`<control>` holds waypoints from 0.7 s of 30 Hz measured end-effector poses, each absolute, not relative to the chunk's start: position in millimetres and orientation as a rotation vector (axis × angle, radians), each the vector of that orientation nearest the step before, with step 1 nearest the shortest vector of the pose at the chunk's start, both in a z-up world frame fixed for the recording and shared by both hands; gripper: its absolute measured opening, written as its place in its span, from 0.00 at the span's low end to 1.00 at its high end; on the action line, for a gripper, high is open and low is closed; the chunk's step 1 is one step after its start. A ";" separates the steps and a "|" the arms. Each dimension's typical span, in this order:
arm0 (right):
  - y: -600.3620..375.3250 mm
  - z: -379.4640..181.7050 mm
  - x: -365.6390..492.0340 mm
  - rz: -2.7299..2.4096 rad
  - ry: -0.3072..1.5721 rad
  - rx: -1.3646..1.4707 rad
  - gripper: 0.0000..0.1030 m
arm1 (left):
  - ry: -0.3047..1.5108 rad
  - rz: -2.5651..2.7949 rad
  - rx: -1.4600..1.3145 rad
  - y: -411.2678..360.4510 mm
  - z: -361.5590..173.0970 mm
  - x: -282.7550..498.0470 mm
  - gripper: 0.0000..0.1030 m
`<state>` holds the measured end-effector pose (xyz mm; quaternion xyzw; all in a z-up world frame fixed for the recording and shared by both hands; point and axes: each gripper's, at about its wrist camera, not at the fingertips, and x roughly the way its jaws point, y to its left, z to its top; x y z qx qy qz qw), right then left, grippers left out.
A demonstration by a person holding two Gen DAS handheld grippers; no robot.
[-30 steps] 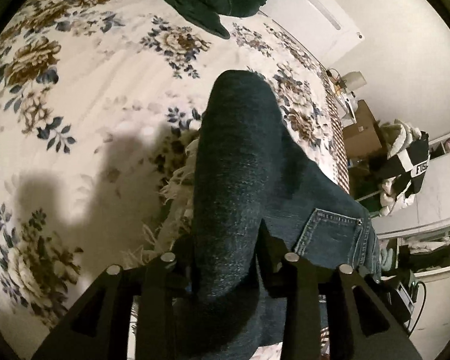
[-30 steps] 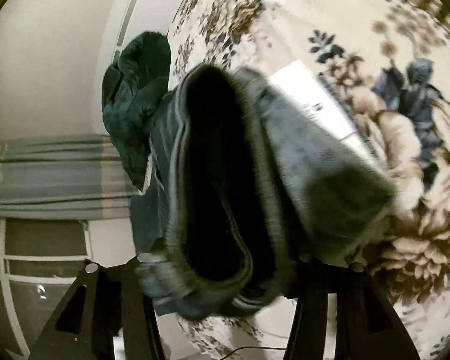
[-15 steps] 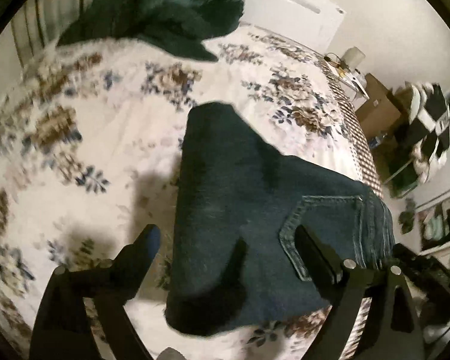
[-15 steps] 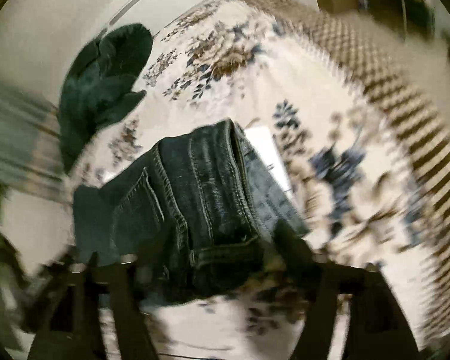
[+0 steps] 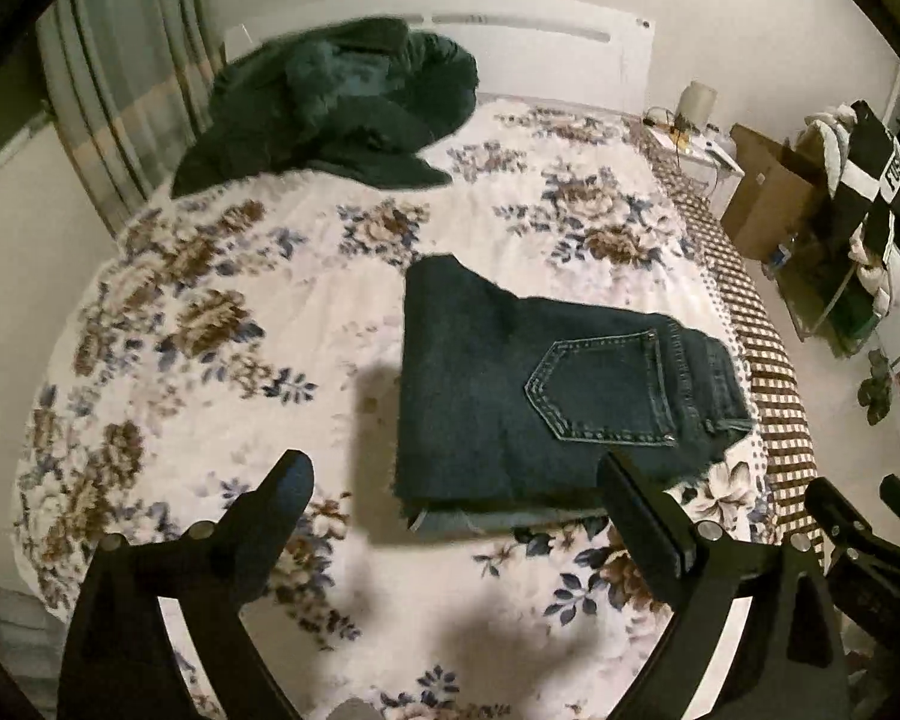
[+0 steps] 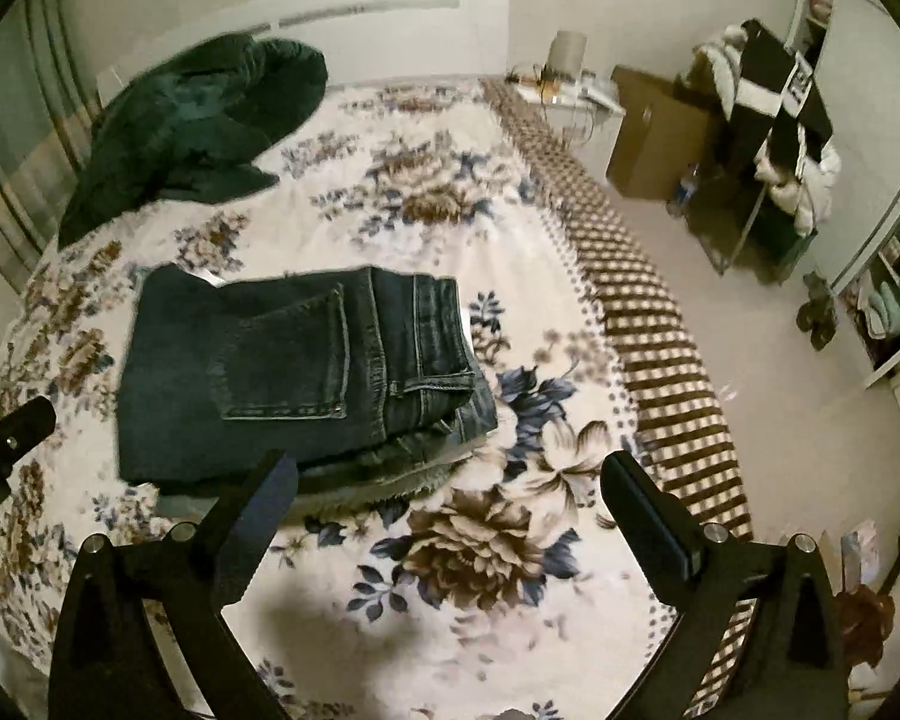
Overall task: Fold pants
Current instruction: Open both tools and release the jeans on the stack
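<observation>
Dark blue jeans point(image 5: 540, 384) lie folded in a flat stack on the floral bed cover point(image 5: 210, 312), back pocket up. In the right wrist view the same jeans point(image 6: 294, 372) sit left of centre, waistband to the right. My left gripper point(image 5: 453, 474) hovers above the near edge of the stack, its jaws opening wide with nothing between them. My right gripper point(image 6: 450, 474) hangs over the bed cover point(image 6: 510, 540) beside the jeans, its jaws also opening and empty. Each gripper shows at the edge of the other's view: the right gripper point(image 5: 858, 534) and the left gripper point(image 6: 6, 432).
A dark green garment point(image 5: 336, 102) lies heaped at the head of the bed, also the green garment point(image 6: 192, 120). Right of the bed are a checked bed edge point(image 6: 648, 324), a cardboard box point(image 6: 654, 132), a small lamp table point(image 6: 570, 84) and a rack with clothes point(image 6: 774, 138).
Both grippers let go of the jeans, spread wide and rose away from the bed. The jeans dropped from the jaws and now lie folded flat.
</observation>
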<state>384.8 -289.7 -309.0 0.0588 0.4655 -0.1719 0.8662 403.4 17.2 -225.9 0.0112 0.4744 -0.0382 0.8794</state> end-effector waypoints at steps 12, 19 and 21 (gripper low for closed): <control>-250.5 -175.3 245.9 -0.292 0.795 0.093 1.00 | 0.839 -0.052 0.020 25.4 -123.0 279.2 0.94; -228.4 -106.5 144.0 -0.243 0.694 0.082 1.00 | 0.763 -0.043 0.009 28.3 -77.5 203.0 0.94; -224.4 -92.9 120.9 -0.232 0.678 0.084 1.00 | 0.752 -0.040 0.007 27.4 -70.0 186.7 0.94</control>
